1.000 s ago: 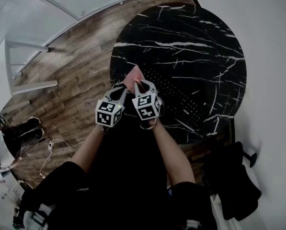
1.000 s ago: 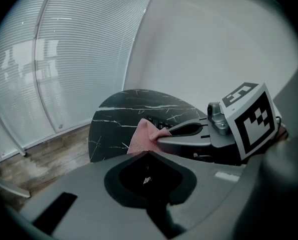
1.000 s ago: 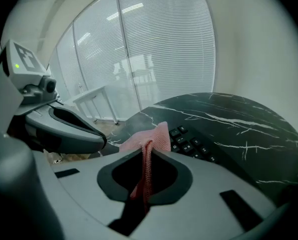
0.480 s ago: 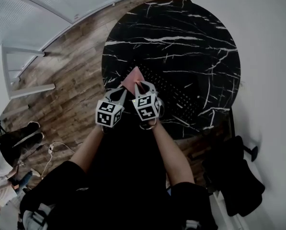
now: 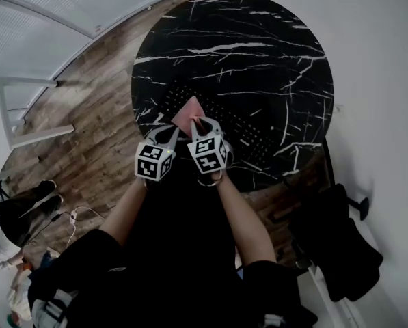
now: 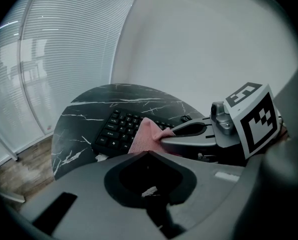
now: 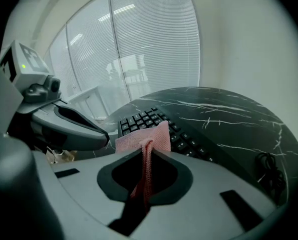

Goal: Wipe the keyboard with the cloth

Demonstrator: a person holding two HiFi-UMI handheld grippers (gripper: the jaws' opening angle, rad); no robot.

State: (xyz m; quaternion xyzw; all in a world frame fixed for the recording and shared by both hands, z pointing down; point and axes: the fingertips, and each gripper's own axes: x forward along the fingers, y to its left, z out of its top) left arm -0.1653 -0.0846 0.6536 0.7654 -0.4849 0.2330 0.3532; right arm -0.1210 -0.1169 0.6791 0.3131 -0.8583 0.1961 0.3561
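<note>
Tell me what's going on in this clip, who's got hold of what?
A person stands at a round black marble table with a gripper in each hand. The right gripper is clamped on a pink cloth, which it holds over the near end of a black keyboard lying on the table. The left gripper sits close beside it, shut on nothing. Whether the cloth touches the keys can't be told.
</note>
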